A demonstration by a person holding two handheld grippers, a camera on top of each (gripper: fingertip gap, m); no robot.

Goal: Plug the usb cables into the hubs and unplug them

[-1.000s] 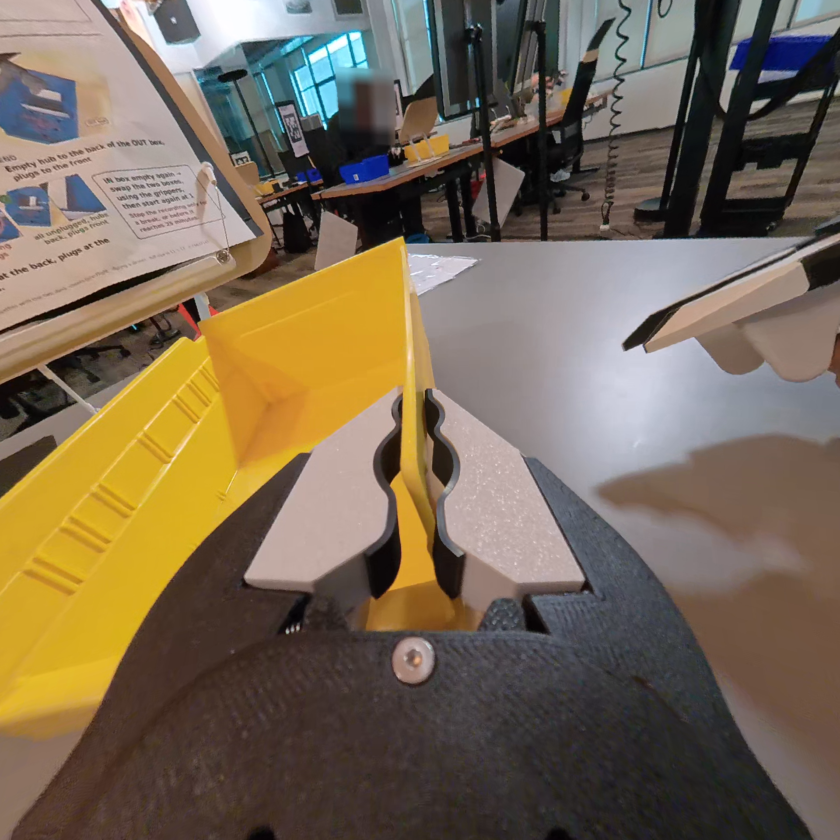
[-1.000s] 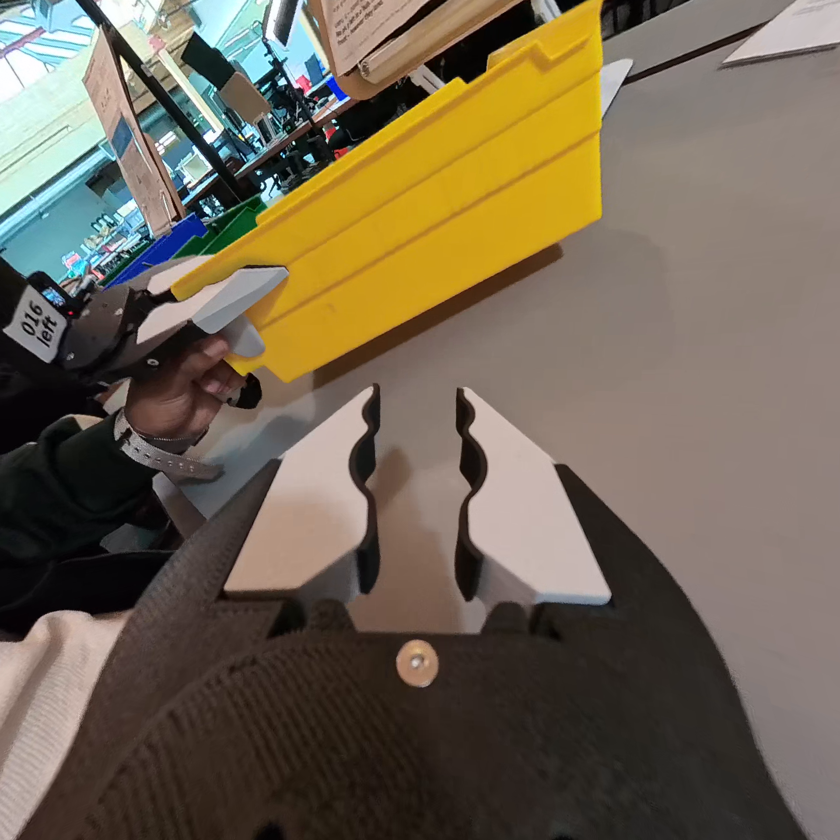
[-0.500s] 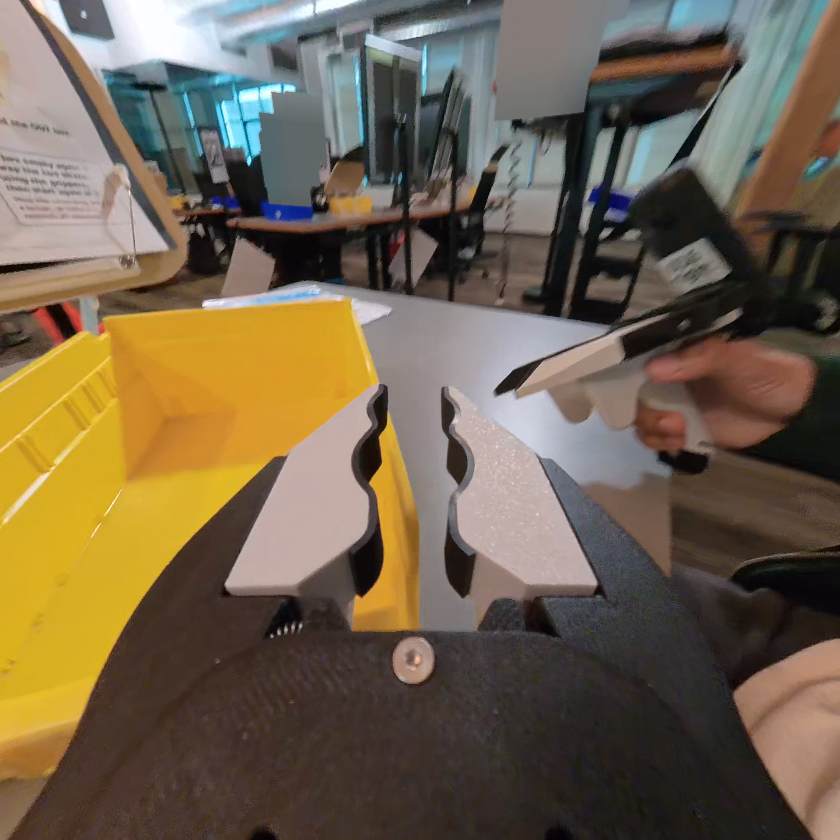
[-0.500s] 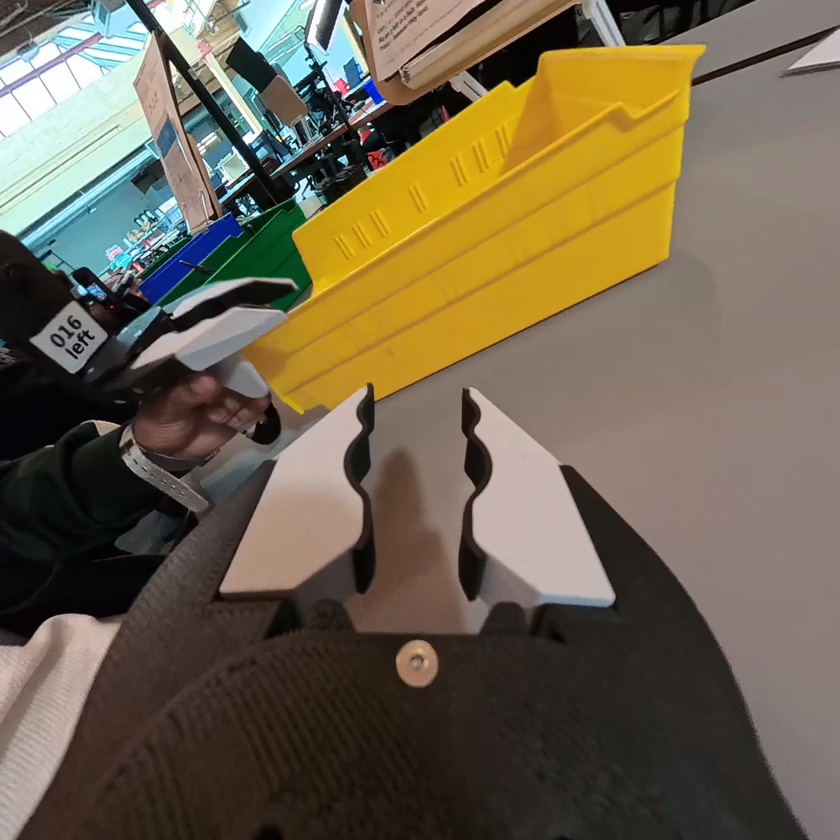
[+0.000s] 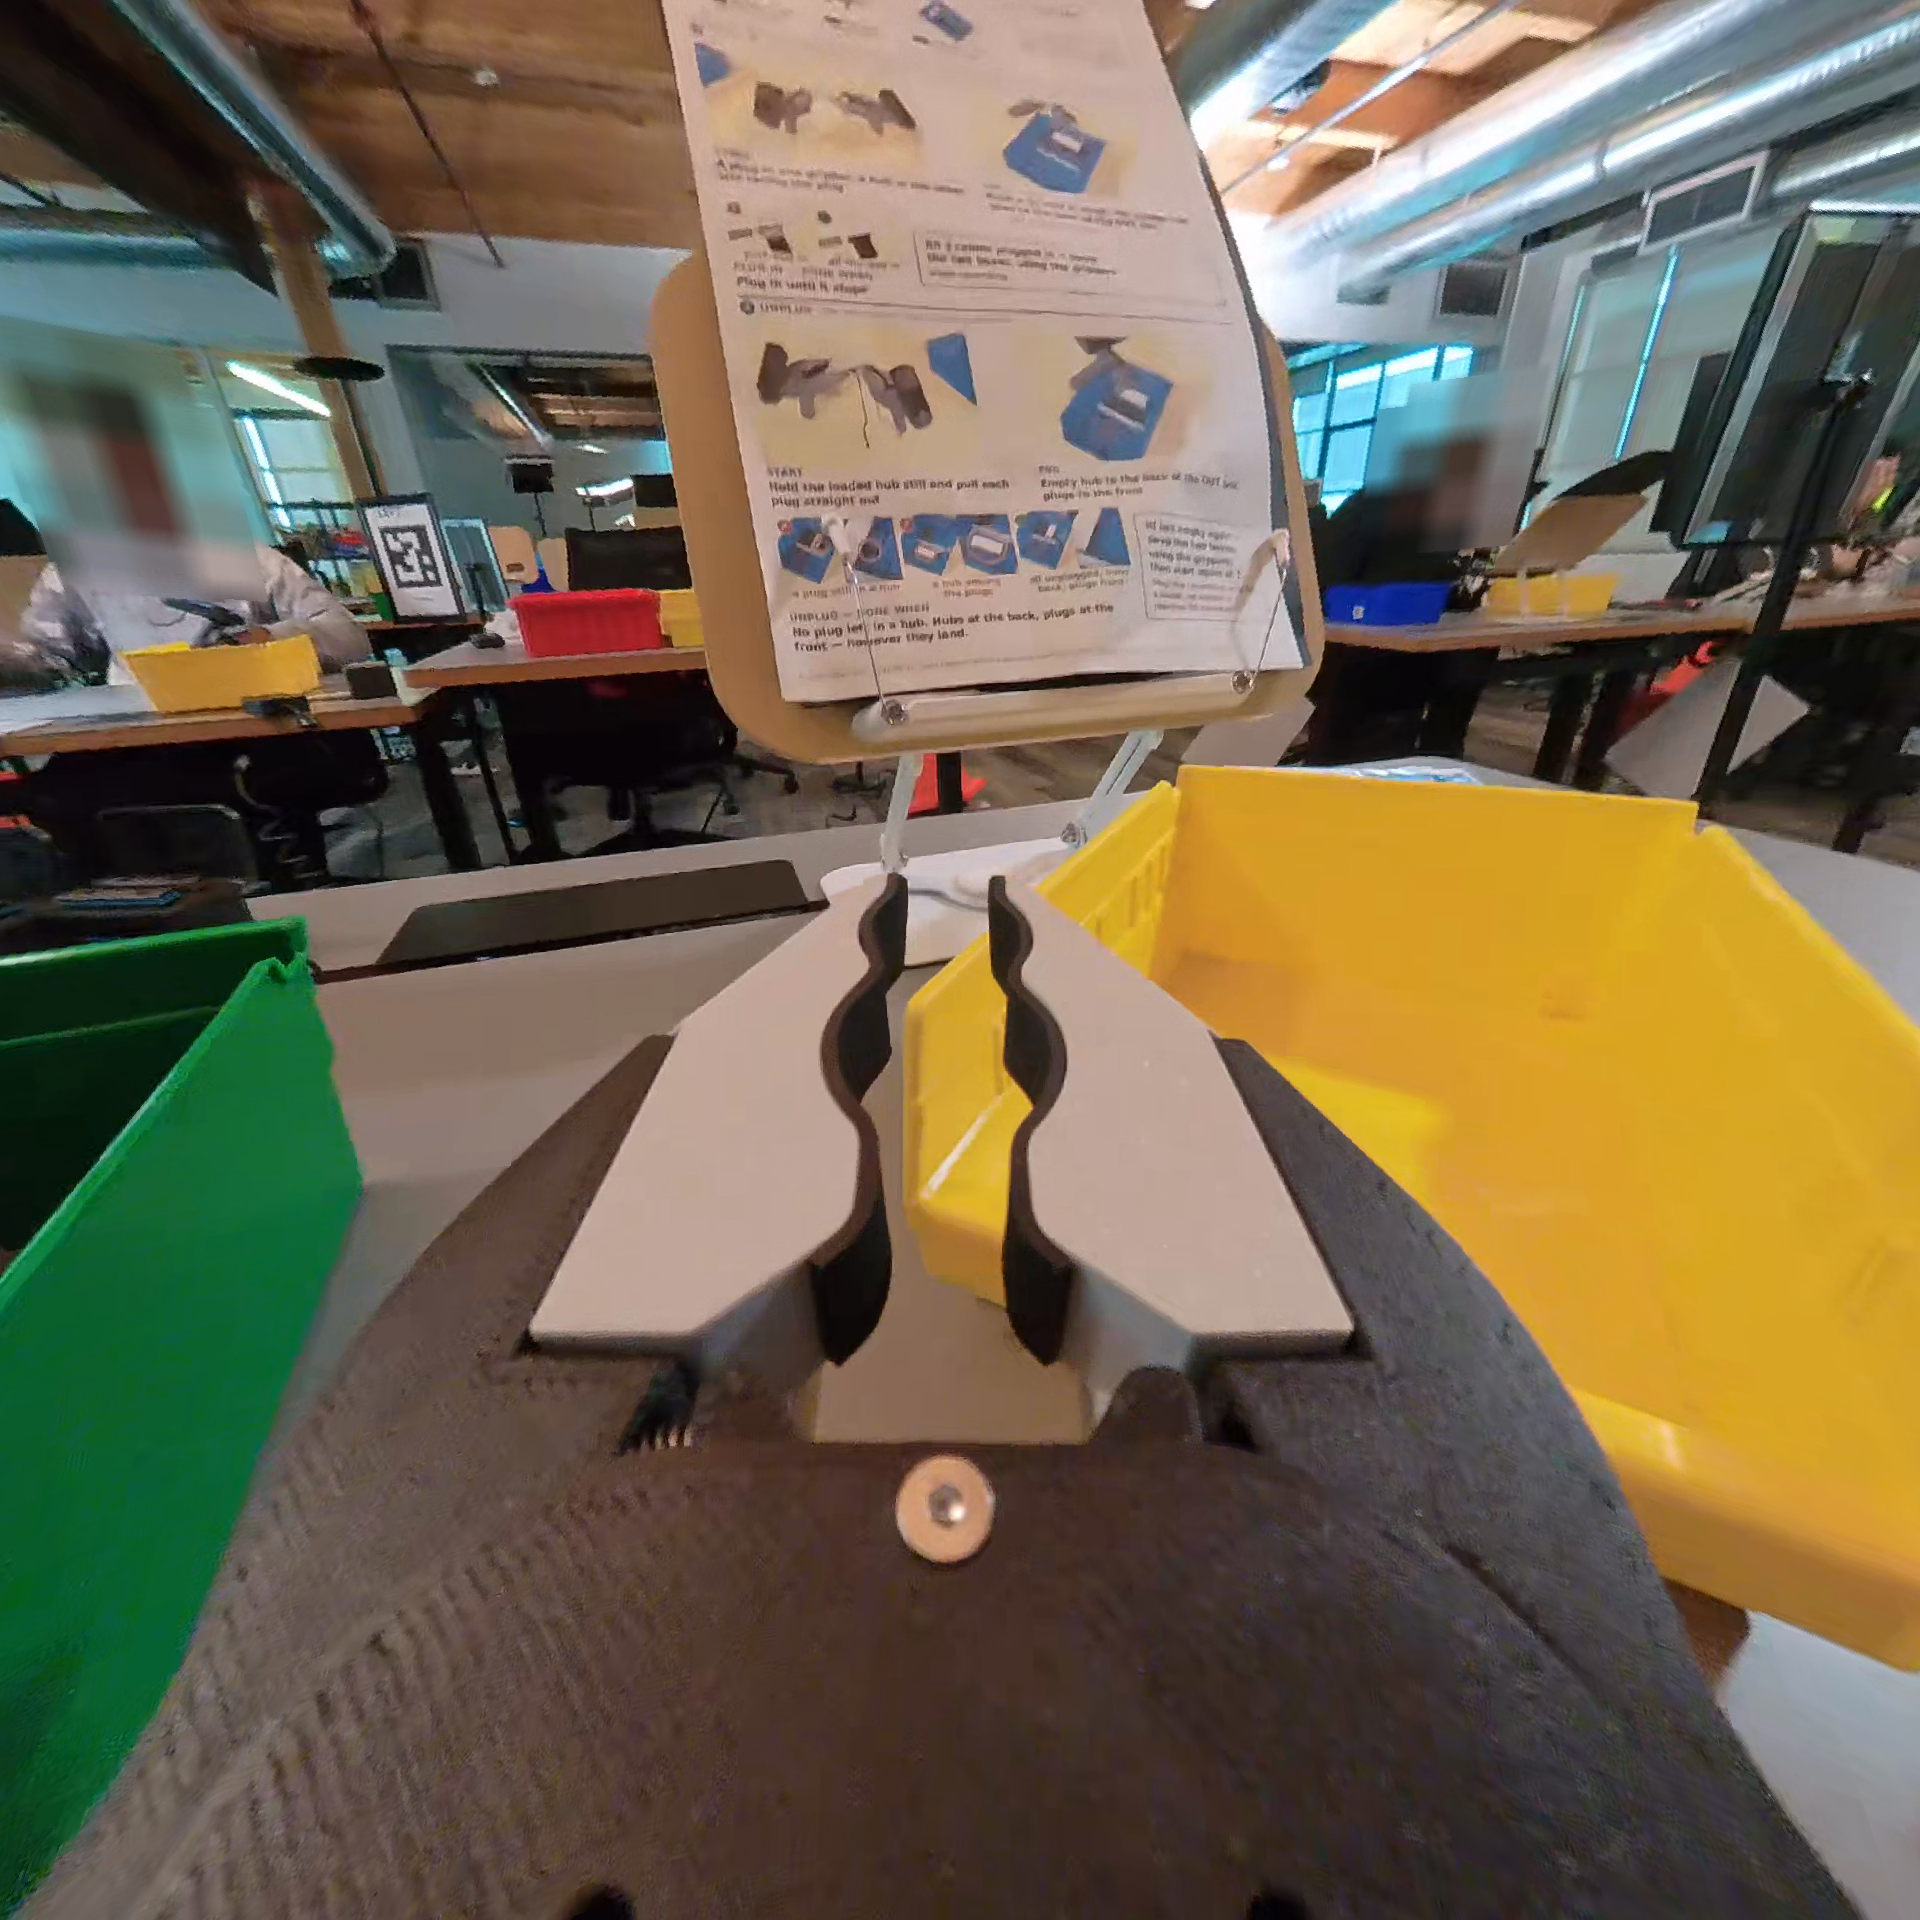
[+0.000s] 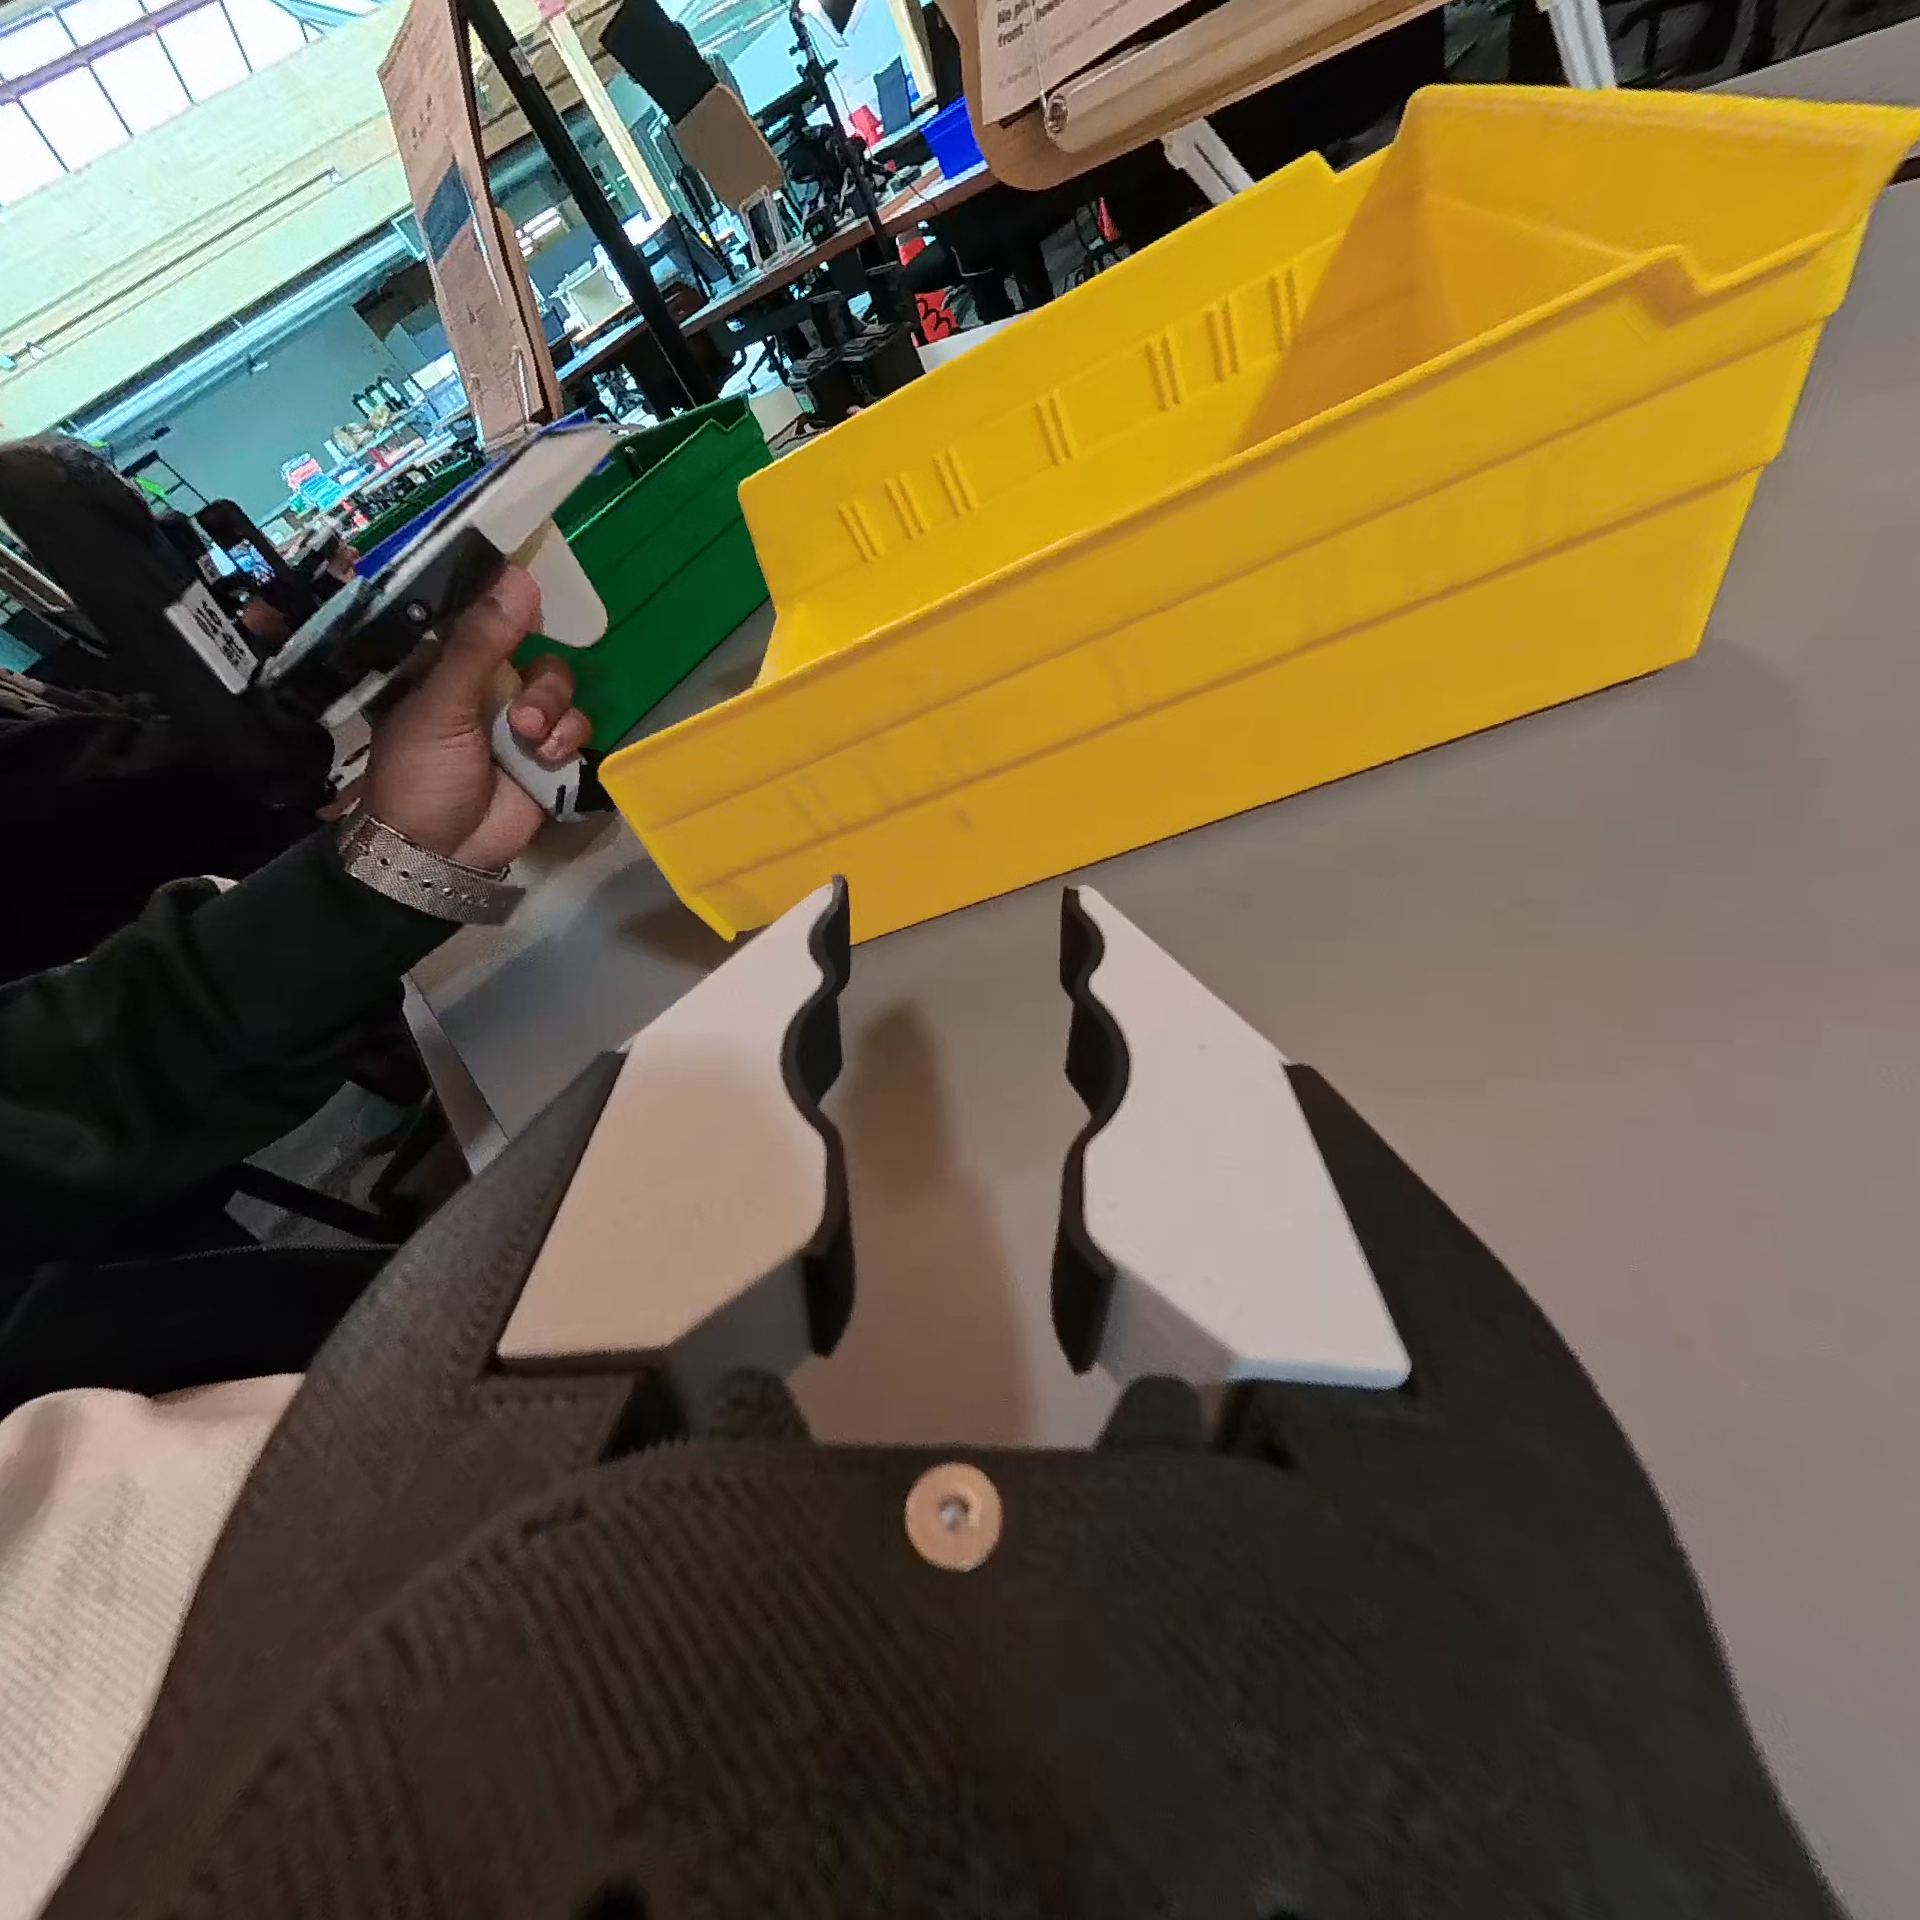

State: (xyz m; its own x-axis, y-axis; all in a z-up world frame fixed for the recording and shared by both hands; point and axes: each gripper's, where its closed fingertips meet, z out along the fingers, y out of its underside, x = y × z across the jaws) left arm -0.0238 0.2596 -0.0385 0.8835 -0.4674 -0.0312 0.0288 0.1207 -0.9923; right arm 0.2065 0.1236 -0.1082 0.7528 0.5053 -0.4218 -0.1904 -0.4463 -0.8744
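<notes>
No usb cable or hub shows in either view. My left gripper (image 5: 943, 894) is open and empty, with a narrow gap between its jaws. It hovers over the near left corner of an empty yellow bin (image 5: 1507, 1091) and points at the instruction stand. My right gripper (image 6: 954, 904) is open wider and empty. It is low over the grey table (image 6: 1507, 1039), just in front of the yellow bin's long side (image 6: 1247, 644). The left gripper also shows in the right wrist view (image 6: 592, 447), held in a hand left of the bin.
A green bin (image 5: 156, 1195) stands left of the yellow one and also shows in the right wrist view (image 6: 665, 540). An instruction sheet on a tan stand (image 5: 997, 416) rises behind the bins. A flat black pad (image 5: 592, 914) lies at the table's back. Other desks stand beyond.
My left gripper was shut on the yellow bin's wall, let it go, and swung left to face the stand. The bin now sits flat. My right gripper stayed open and hardly moved.
</notes>
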